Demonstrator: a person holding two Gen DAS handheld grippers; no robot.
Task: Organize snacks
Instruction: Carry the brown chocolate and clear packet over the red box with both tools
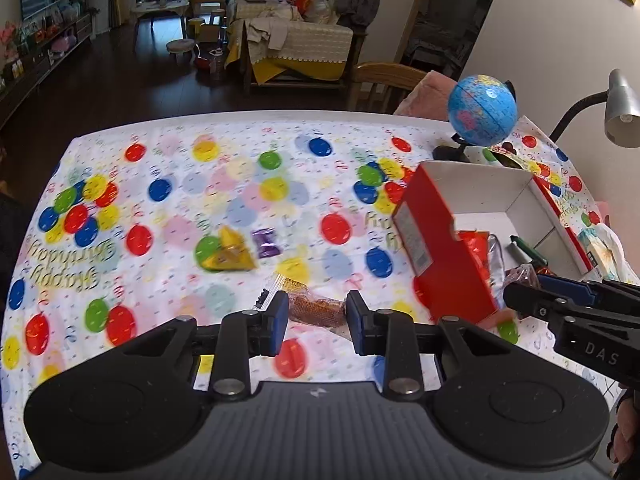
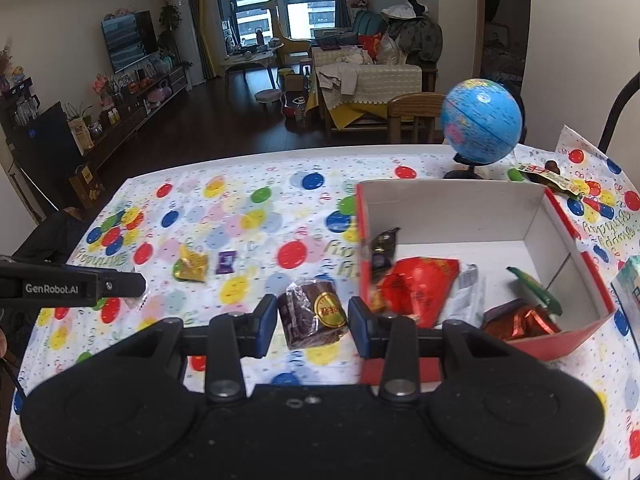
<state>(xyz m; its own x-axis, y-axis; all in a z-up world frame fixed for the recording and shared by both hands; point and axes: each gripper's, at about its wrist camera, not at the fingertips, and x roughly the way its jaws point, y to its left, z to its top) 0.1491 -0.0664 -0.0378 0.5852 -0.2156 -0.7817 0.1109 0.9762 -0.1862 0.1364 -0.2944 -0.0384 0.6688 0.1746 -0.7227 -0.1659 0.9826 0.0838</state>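
My left gripper [image 1: 318, 320] is shut on an orange-brown snack in a clear wrapper [image 1: 316, 308], held above the balloon-print tablecloth [image 1: 180, 200]. In the right wrist view, my right gripper [image 2: 312, 322] is shut on a dark brown cake with a gold sticker [image 2: 312, 308], just left of the red box [image 2: 452, 208]. The box, white inside, holds a red packet [image 2: 420, 288], a silver packet, a green packet [image 2: 536, 288], a red foil snack [image 2: 520, 320] and a dark candy. A gold packet [image 1: 230, 250] and a purple candy [image 1: 266, 242] lie loose on the cloth.
A blue globe [image 2: 482, 120] stands behind the box, with a desk lamp [image 1: 622, 108] to its right. A green-red packet [image 2: 552, 178] lies behind the box and a tissue pack [image 1: 600, 248] beside it. A wooden chair [image 1: 384, 80] stands at the far table edge.
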